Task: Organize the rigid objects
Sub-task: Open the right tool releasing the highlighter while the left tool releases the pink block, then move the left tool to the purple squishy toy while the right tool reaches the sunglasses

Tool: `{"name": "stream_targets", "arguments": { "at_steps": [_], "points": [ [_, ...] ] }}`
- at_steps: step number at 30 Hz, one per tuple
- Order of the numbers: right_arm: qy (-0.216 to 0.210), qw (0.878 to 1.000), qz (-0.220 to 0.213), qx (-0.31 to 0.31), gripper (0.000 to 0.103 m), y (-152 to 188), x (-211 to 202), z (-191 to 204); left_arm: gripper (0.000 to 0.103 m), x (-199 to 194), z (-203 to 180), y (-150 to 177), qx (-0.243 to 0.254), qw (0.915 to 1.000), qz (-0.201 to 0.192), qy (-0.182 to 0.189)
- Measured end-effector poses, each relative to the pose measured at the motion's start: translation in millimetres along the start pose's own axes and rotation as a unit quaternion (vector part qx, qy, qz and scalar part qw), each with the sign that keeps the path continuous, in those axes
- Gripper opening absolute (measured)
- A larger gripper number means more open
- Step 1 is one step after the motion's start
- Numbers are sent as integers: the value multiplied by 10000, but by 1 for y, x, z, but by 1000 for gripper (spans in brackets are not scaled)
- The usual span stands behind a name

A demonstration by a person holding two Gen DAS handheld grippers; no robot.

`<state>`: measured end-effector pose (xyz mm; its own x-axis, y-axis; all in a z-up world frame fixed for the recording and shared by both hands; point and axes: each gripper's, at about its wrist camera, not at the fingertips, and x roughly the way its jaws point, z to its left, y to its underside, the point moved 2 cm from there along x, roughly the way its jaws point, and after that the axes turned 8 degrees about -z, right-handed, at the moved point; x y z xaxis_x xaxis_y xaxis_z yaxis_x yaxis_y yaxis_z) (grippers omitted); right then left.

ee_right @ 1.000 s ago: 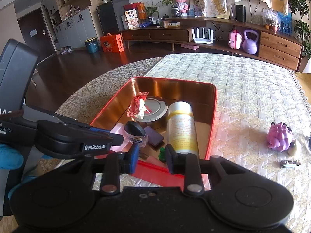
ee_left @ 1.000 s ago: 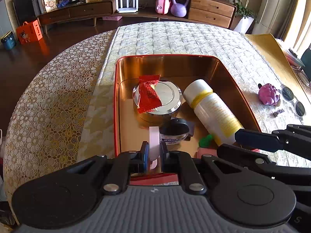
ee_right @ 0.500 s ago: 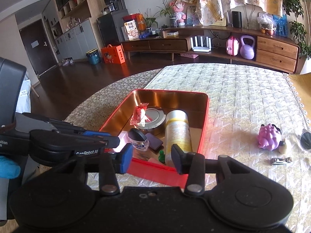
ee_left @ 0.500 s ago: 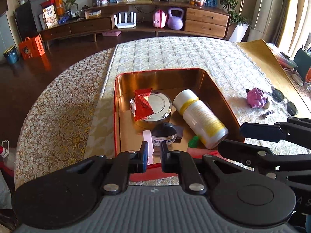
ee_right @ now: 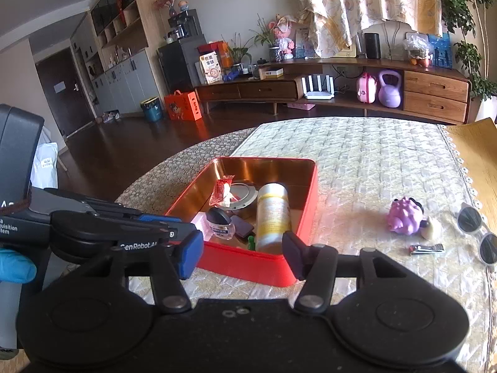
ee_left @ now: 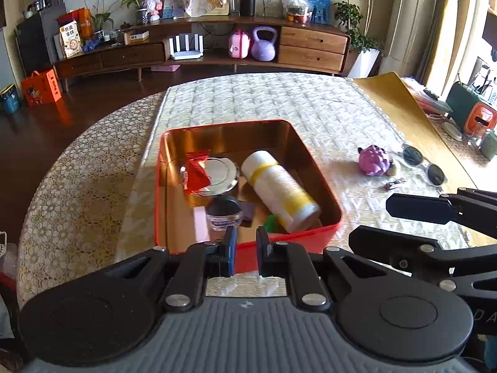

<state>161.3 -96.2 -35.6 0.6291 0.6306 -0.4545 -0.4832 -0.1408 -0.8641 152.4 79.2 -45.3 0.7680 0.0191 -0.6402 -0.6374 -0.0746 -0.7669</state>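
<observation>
Two grippers hover empty beside our red metal tin (ee_right: 248, 264): left gripper (ee_left: 245, 248) closed, right gripper (ee_right: 242, 253) opening; next, probably the purple plastic toy (ee_right: 403, 217) right of it.

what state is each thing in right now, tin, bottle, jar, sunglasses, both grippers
red tin: lidless, partly filled
white bottle: lying on its side in the tin
round metal tin: lid on, red sachet resting on it
small jar: capped, upright
sunglasses: unfolded, on the cloth outside the tin
nail clipper: lying flat on the cloth
left gripper: shut, empty
right gripper: jaws opening, nothing between them
</observation>
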Motion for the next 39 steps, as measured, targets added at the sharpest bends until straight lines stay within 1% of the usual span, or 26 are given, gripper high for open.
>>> {"name": "stream_targets", "arguments": {
  "at_steps": [3, 5, 6, 7, 9, 12, 14, 15, 16, 18, 23, 26, 27, 28, 29, 32, 36, 39],
  "points": [
    [46, 10000, -42, 55, 60, 3, -10, -5, 13, -3, -11, 2, -50, 9999, -15, 158],
    [97, 9999, -63, 68, 63, 5, -16, -9, 15, -5, -19, 3, -51, 9996, -27, 272],
    [128, 9999, -81, 78, 64, 6, -19, -11, 20, -5, -24, 4, -35, 9995, -35, 314],
    [151, 9998, -94, 101, 64, 8, -23, -13, 26, -6, -29, 5, -15, 9994, -49, 355],
    [204, 9995, -123, 187, 64, 10, -29, -19, 31, -6, -39, 6, -1, 9992, -76, 403],
    [314, 9990, -182, 257, 67, 16, -40, -29, 32, -5, -52, 6, 19, 9985, -48, 536],
    [403, 9984, -233, 318, 68, 19, -48, -38, 44, -4, -61, 6, 80, 9983, -65, 570],
    [443, 9981, -255, 345, 69, 19, -51, -42, 59, -4, -66, 6, 99, 9982, -99, 579],
    [509, 9976, -284, 368, 70, 20, -54, -47, 66, -5, -71, 5, 105, 9983, -155, 555],
    [612, 9966, -339, 426, 73, 23, -61, -58, 71, -5, -78, 3, 108, 9978, -219, 616],
    [864, 9939, -435, 536, 79, 25, -72, -83, 73, 5, -98, -4, 125, 9971, -196, 727],
    [1030, 9922, -489, 503, 87, 26, -76, -98, 73, 11, -109, -8, 188, 9965, -192, 794],
    [1066, 9917, -502, 507, 89, 26, -78, -103, 76, 13, -114, -9, 208, 9963, -199, 810],
    [1094, 9914, -501, 508, 90, 27, -79, -108, 81, 16, -118, -11, 226, 9961, -206, 822],
    [1131, 9911, -491, 493, 92, 27, -79, -113, 83, 19, -121, -12, 230, 9960, -218, 837],
    [1247, 9903, -481, 370, 96, 28, -78, -126, 83, 28, -130, -19, 211, 9956, -242, 875],
    [1233, 9911, -450, 210, 98, 28, -76, -140, 83, 45, -141, -27, 225, 9957, -211, 871],
    [1262, 9911, -407, 67, 98, 29, -72, -148, 87, 59, -148, -32, 243, 9961, -164, 832]
  ]
}}
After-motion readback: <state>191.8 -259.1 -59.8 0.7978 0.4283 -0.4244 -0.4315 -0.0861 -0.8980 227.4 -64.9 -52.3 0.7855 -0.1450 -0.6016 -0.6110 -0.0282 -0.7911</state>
